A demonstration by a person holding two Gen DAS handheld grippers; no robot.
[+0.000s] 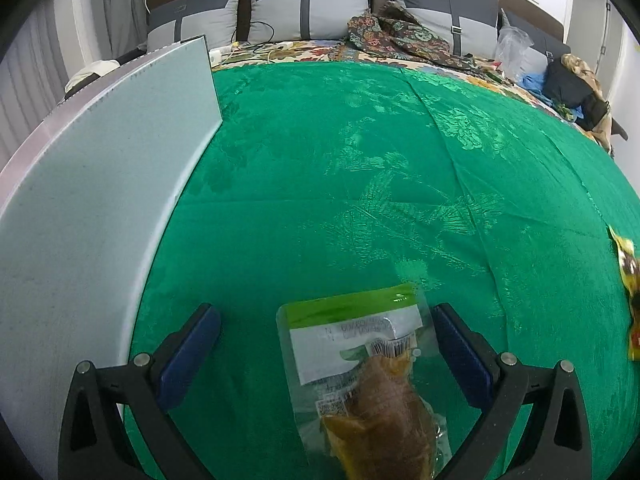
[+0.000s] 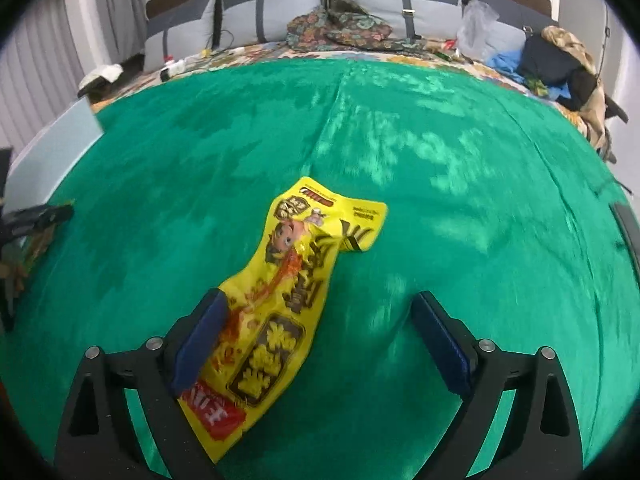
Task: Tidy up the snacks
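A yellow snack packet (image 2: 280, 312) with a cartoon figure lies flat on the green cloth (image 2: 440, 200). My right gripper (image 2: 320, 297) stands wide open over it; the left pad (image 2: 200, 336) sits at the packet's edge and the right pad is well clear of it. In the left wrist view a clear packet with a green strip and a brown snack inside (image 1: 360, 360) lies on the cloth between the wide-open fingers of my left gripper (image 1: 325, 312), nearer the right finger, with neither pad pressing on it. The yellow packet (image 1: 628, 276) shows at that view's right edge.
A pale grey board (image 1: 100, 200) stands upright along the left side of the cloth. Behind the cloth lie grey cushions (image 1: 308, 12), patterned fabric (image 1: 392, 32), cables, a plastic bag (image 1: 514, 46) and a pile of clothes (image 1: 572, 80).
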